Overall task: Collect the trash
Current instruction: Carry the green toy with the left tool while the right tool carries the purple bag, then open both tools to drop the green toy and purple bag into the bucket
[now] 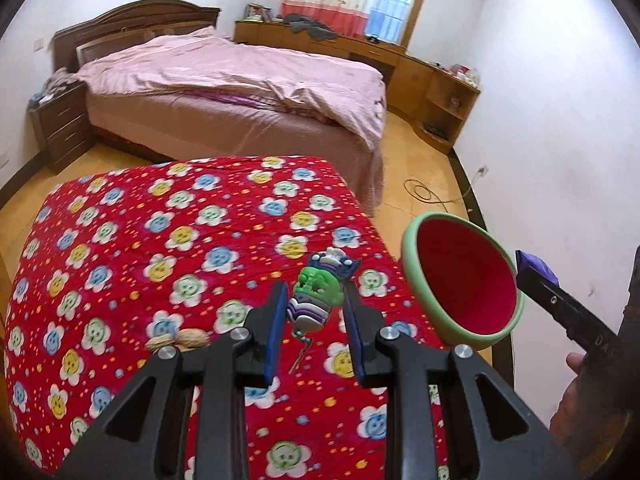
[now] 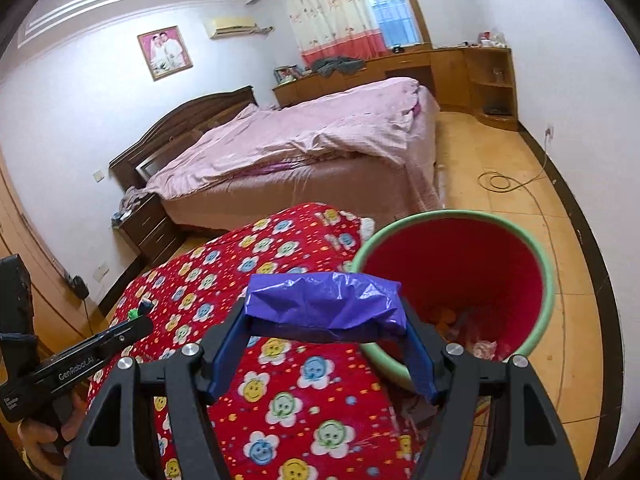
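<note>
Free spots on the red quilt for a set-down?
The flowered quilt is bare on its far half toward the pink bed and along its left side. It is crowded near the left gripper: green toy, peanuts, with the red bin at the right edge.

Left tongs (image 1: 316,312): matt black plastic arms, blue pads, bright metal screws. Toy figure (image 1: 318,290): glossy moulded plastic or rubber. Purple bag (image 2: 324,304): thin, crinkled, shiny plastic film. Bin (image 2: 460,276): smooth plastic, green rim. Tabletop cloth (image 1: 160,240): soft, matt fleece. Peanuts (image 1: 178,340): rough shell.
</note>
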The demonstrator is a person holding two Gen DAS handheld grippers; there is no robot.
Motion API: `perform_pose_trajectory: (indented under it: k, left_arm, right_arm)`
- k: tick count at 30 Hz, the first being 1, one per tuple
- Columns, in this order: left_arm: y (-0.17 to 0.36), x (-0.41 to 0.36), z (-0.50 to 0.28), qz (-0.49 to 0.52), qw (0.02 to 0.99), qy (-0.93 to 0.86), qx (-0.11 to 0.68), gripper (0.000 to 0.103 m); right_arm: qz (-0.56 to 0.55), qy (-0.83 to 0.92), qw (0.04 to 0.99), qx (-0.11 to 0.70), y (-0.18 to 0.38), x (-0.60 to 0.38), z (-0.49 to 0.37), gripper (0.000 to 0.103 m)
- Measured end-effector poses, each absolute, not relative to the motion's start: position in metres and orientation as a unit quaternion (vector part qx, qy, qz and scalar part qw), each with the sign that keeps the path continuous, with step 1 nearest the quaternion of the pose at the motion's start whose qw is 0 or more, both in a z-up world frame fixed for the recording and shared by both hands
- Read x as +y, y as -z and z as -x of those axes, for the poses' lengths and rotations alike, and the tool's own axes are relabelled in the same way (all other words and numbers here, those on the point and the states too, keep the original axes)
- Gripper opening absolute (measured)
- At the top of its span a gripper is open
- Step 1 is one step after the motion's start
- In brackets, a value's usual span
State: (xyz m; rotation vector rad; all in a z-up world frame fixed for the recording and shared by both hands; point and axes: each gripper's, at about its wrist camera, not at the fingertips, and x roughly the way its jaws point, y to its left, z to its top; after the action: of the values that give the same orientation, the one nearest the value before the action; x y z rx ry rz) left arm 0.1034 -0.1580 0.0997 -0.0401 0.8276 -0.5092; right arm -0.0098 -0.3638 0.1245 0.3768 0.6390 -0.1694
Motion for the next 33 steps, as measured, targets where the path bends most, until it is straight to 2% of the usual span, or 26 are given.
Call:
perform_pose_trajectory:
  k: [14, 33]
  left_arm:
    - [-0.091, -0.25, -0.106, -0.025, 0.862, 0.312, 0.398, 0.028]
    - [-0.029, -0.359, -0.113, -0.06, 0.812, 0.376, 0.443, 0.028]
  right_arm:
    - [-0.213, 0.146, 0.917, 0.306, -0.117, -0.438, 0.029, 0.072]
    - [-0.235, 0.171, 0.903, 0.317, -0.089, -0.498, 0.04, 0.072]
